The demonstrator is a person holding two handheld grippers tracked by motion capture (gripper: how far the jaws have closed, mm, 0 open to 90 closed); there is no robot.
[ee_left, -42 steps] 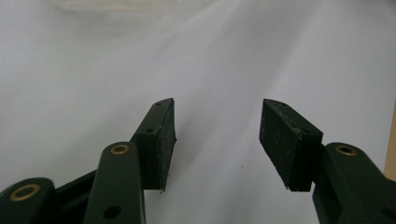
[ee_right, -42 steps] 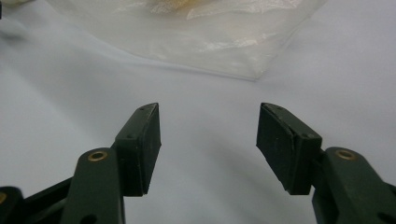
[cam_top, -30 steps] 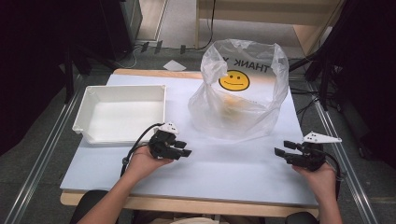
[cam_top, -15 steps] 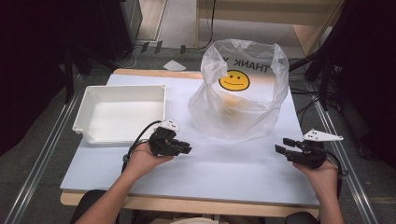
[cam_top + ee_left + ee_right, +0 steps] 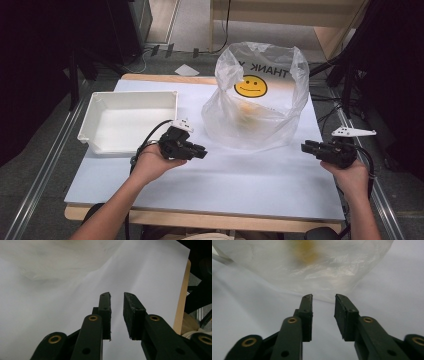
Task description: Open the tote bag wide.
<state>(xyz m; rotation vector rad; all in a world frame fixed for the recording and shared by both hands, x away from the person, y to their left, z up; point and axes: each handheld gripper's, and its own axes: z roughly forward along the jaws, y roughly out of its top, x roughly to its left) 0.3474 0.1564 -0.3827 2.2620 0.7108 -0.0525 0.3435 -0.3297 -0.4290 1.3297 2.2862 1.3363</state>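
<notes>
Standing upright, mouth upward, the plastic bag [image 5: 256,100] flanks both parted claws.

this looks like a lab or a test room. a white table [image 5: 210,190] stands between metal rails [image 5: 45,170], with cables [image 5: 325,115] on the grey floor [image 5: 192,30].

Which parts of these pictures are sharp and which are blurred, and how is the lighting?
High view: the white table is brightly lit, the surrounding room dark, the picture slightly soft. Left gripper view: the black jaws are sharp; the translucent plastic bag behind is blurred. Right gripper view: jaws sharp; the bag and the orange-yellow thing inside it are out of focus.
</notes>
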